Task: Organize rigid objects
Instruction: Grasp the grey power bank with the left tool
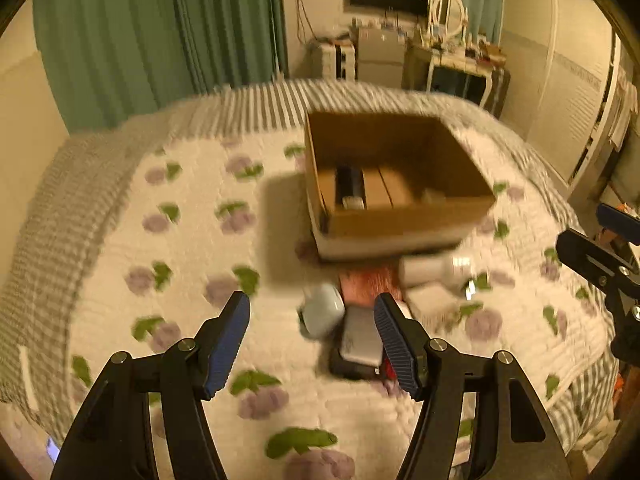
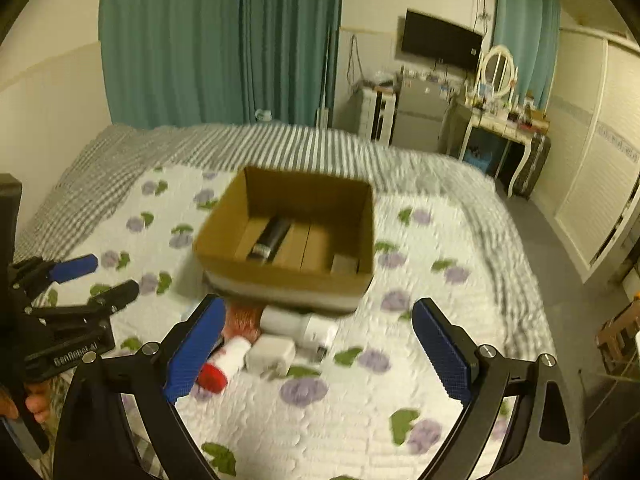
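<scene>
Cardboard box (image 1: 400, 200) ahead of both released hand-held grippers, left (image 1: 312, 344), right (image 2: 318, 354), nothing grasped

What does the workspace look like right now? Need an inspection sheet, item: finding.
Surface: bed with white quilt printed with purple flowers, grey striped blanket behind.
Job's things: open brown cardboard box holding a dark slim device; loose pile at its near side: white cylindrical bottle, white square adapter, white tube with red cap, pale blue rounded object, grey flat case.
Clutter: nothing seen beyond the pile.
Grippers: left gripper open, empty; right gripper open, empty.
Cables: wires hang on the far wall.
Surroundings: teal curtains, wall television, vanity, wardrobe.
</scene>
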{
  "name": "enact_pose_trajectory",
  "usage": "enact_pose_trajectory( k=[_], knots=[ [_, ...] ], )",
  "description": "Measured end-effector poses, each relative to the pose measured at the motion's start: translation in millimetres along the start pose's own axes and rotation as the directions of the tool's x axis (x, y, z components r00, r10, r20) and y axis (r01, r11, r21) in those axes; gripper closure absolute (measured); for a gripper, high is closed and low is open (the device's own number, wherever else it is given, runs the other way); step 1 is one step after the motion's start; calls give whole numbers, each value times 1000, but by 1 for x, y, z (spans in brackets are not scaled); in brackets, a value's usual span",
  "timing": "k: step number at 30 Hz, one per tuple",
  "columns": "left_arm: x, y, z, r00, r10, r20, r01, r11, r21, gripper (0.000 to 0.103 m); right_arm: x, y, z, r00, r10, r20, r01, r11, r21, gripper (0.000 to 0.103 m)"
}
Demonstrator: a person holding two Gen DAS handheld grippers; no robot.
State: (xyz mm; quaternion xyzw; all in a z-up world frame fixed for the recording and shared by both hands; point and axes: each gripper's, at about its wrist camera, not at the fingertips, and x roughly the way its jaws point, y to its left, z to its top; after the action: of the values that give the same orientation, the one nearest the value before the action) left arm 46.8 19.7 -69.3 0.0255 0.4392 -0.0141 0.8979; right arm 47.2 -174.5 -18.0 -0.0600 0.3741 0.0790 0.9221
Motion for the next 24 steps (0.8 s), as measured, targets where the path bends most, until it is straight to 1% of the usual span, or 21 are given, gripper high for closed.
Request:
enact_pose_trajectory(
  k=[2,5,9,11,19,22,23,24],
  knots=[
    [12,-2,-10,1000,-3,-22,3,1000,-1,36,12,3,-9,1000,0,-27,0,1000,-4,8],
    [30,-10,-23,998,-4,-62,6,1000,29,36,29,4,-21,998,3,-69,-3,1000,-10,8],
    [49,-17,-36,992,-32,-120,38,998,52,36,46,1,-31,994,13,-106,-12,1000,8,8],
    [57,-22,-39,989,-41,-141,50,997,63,36,53,-1,-33,993,17,-117,-16,1000,14,8],
    [84,-34,-39,982,-13,-190,33,995,99,36,73,-7,-42,987,32,-157,-27,999,34,8],
    [94,-39,-38,979,-11,-204,36,992,120,41,77,-9,-43,985,35,-169,-28,999,42,8],
    [96,-39,-38,977,-20,-212,47,991,123,56,79,-9,-44,985,36,-171,-29,999,44,8],
    [98,-40,-38,974,-43,-224,73,989,127,59,80,-9,-45,984,36,-176,-29,999,45,8]
  ],
)
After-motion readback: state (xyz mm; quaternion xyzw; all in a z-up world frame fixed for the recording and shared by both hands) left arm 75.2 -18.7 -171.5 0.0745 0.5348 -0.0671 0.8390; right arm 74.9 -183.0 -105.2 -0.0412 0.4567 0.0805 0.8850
